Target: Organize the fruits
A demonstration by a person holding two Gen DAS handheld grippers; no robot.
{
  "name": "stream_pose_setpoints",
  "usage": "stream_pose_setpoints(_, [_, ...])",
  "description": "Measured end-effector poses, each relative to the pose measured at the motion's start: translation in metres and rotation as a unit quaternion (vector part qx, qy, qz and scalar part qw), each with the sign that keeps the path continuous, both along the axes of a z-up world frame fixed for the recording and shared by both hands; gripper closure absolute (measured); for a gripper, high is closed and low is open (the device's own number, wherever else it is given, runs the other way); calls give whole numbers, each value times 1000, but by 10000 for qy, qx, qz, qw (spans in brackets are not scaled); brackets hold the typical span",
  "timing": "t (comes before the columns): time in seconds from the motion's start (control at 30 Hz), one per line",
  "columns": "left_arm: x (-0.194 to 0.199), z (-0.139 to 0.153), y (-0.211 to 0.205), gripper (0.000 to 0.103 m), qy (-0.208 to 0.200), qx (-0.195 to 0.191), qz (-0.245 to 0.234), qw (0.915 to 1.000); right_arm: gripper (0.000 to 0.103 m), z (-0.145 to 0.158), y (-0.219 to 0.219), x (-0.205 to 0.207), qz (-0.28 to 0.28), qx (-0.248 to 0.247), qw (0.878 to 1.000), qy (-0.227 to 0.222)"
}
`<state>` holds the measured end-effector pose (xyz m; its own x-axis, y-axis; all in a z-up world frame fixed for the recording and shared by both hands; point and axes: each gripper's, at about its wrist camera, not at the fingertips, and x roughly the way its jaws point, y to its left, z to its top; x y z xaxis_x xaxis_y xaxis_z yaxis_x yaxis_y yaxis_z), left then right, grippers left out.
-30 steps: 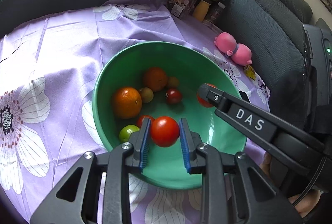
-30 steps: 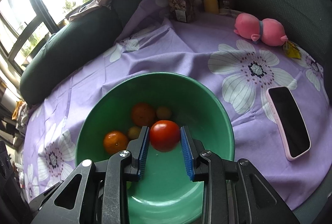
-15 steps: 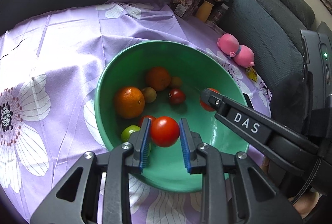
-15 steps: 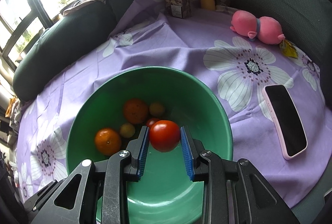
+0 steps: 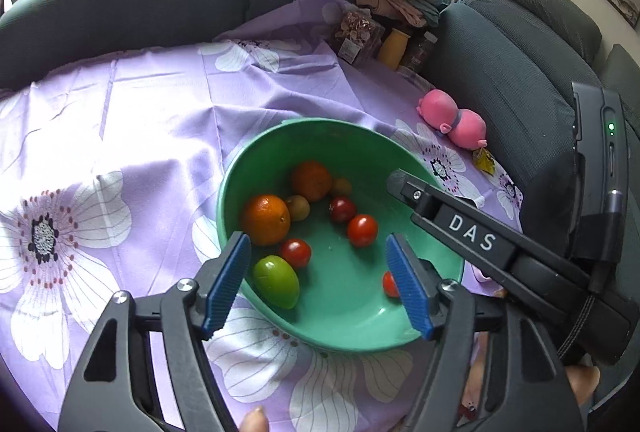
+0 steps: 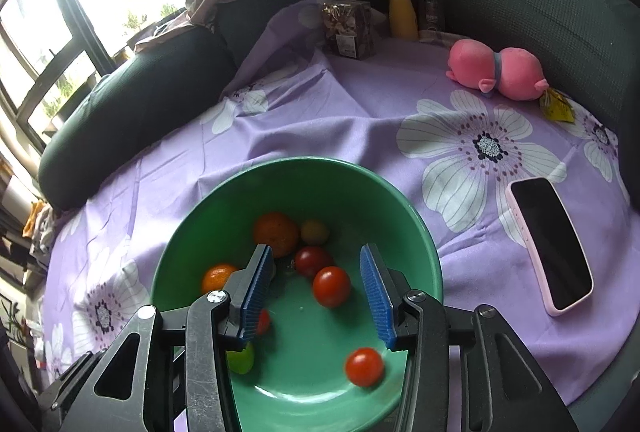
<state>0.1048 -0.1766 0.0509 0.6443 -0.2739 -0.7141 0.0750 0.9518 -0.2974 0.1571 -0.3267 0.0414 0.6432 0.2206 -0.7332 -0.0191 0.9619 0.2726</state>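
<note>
A green bowl (image 5: 340,136) (image 6: 424,244) sits on the purple flowered cloth and holds two oranges (image 5: 266,219) (image 6: 276,234), a green lime (image 5: 277,281), small brownish fruits and several red tomatoes (image 5: 362,230) (image 6: 331,286). One tomato (image 6: 363,366) lies low in the bowl near the right gripper. My left gripper (image 5: 318,282) is open and empty above the bowl's near side. My right gripper (image 6: 318,296) is open and empty above the bowl; its arm (image 5: 472,232) crosses the left wrist view.
A pink phone (image 6: 550,244) lies right of the bowl. A pink plush toy (image 5: 454,118) (image 6: 496,68), a snack bag (image 6: 348,28) and bottles (image 6: 402,16) stand at the cloth's far side. Dark sofa cushions (image 5: 120,4) ring the table.
Both grippers have opened and let go of their tomatoes, which now lie in the bowl. Both grippers have pulled back a little from the bowl.
</note>
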Motion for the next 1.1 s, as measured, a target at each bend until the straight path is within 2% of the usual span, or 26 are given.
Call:
stream_pose_setpoints(0.1, [-8, 9, 4, 15, -227, 163, 115, 9995, 45, 10, -3, -6, 32, 168, 9995, -272])
stream_pose_setpoints(0.17, [-11, 12, 8, 13, -312, 146, 153, 9993, 38, 16, -3, -10, 65, 222, 9987, -445])
stream_pose_setpoints(0.37, [-13, 12, 19, 12, -305, 41, 310, 9990, 37, 23, 2, -15, 196, 259, 9976, -610])
stream_pose_setpoints(1.1, [-19, 10, 28, 14, -336, -49, 428, 9985, 37, 15, 7, -11, 128, 72, 9991, -404])
